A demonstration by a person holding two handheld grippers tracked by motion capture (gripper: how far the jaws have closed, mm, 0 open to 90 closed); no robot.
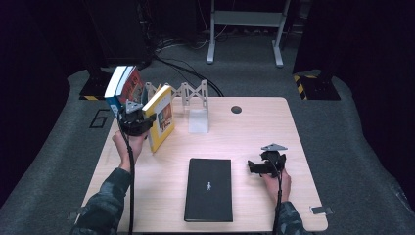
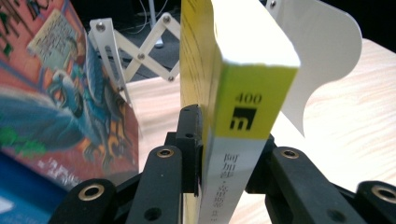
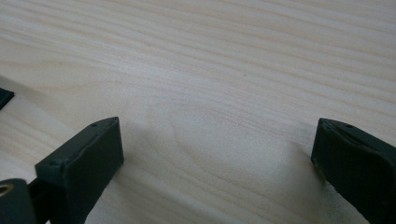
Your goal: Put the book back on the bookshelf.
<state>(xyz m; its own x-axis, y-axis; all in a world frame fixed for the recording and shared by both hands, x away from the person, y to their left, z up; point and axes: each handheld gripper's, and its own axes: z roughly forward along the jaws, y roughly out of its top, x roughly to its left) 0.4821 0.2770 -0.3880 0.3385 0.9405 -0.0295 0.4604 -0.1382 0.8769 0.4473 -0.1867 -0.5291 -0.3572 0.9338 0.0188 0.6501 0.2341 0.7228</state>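
One thick paperback book with a yellow cover and a yellow-and-white spine (image 2: 243,140) is in hand, clamped by its spine between the black jaws of the left gripper (image 1: 136,120) and held off the pale wooden table (image 1: 244,137), leaning near the table's far left corner; just beside it, to the left, stand two more books with a colourful illustrated cover outermost (image 1: 125,88), propped against the white expanding scissor-frame book rack (image 1: 188,93), whose rounded white end plate (image 2: 322,60) rises behind the held book in the left gripper view; the step, as I judge it, is carrying the yellow book into that rack (the gap between the illustrated cover and the end plate looks like the slot meant for it); the next move calls for turning the book upright, sliding it between its neighbour and the plate without knocking either over, and only then loosening the grip; the left hand (image 1: 128,144) is raised from below with the forearm angled up toward the rack, its gripper pointing away from the person; a flat black notebook (image 1: 208,188) lies closed at the table's near middle; the right gripper (image 1: 264,166) rests low on the table to the right of it, jaws spread wide with bare wood between them.
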